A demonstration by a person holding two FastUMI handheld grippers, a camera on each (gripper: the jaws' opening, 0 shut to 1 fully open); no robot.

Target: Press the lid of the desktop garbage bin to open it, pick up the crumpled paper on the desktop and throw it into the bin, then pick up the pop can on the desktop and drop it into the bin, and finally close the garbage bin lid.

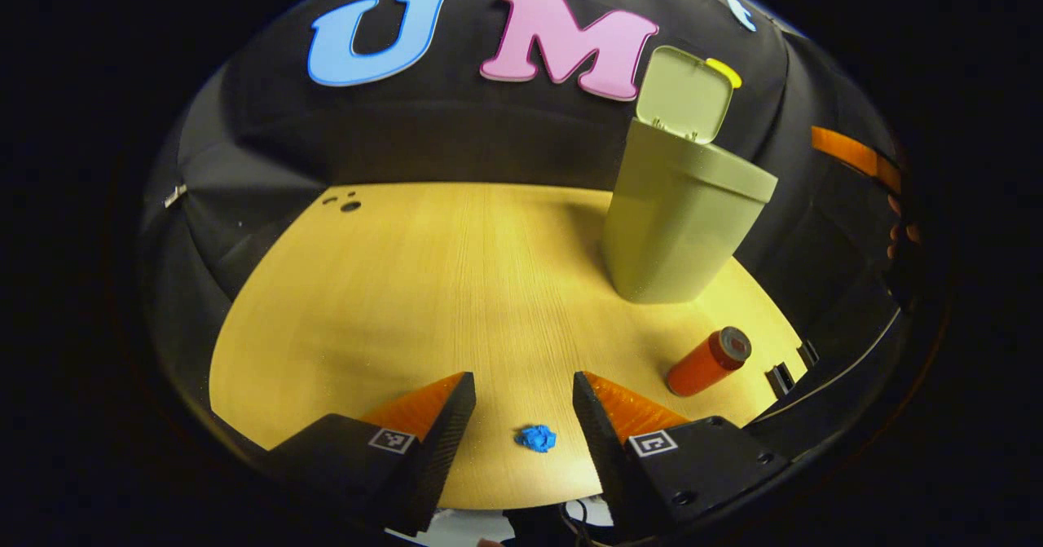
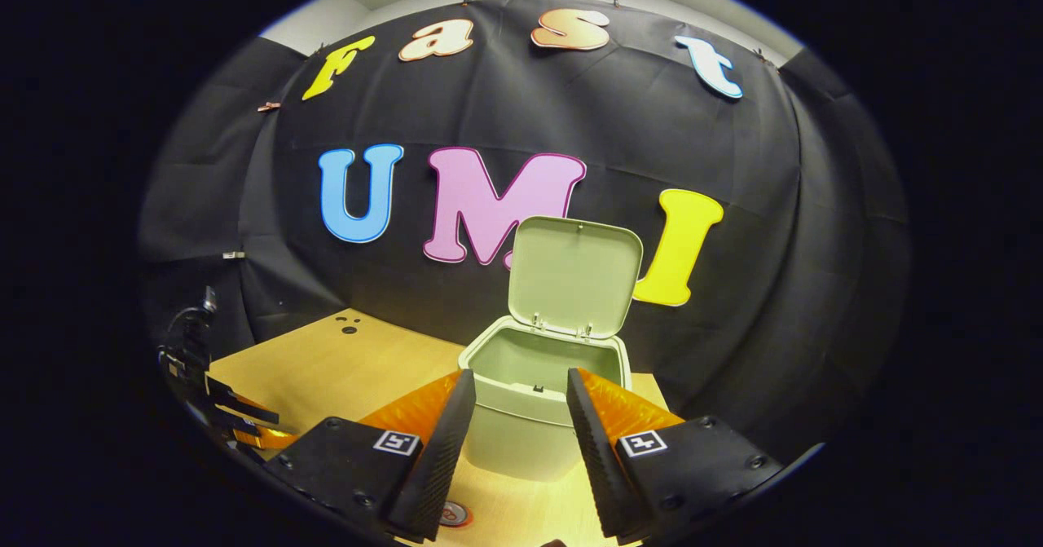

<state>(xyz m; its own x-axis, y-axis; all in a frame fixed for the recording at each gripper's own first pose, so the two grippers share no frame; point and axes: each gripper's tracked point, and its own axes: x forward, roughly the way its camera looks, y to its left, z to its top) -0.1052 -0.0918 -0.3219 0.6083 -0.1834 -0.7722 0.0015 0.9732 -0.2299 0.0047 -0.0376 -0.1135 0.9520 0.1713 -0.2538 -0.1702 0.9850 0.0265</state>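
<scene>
The pale green plastic garbage bin stands on the yellow wooden table with its hinged lid raised upright. In the left gripper view the bin sits at 2 o'clock, the orange pop can lies on its side at 4 o'clock, well apart from the small blue crumpled paper at 6 o'clock. The left gripper hangs spread above the paper, gripping nothing. The right gripper is spread before the bin, empty.
</scene>
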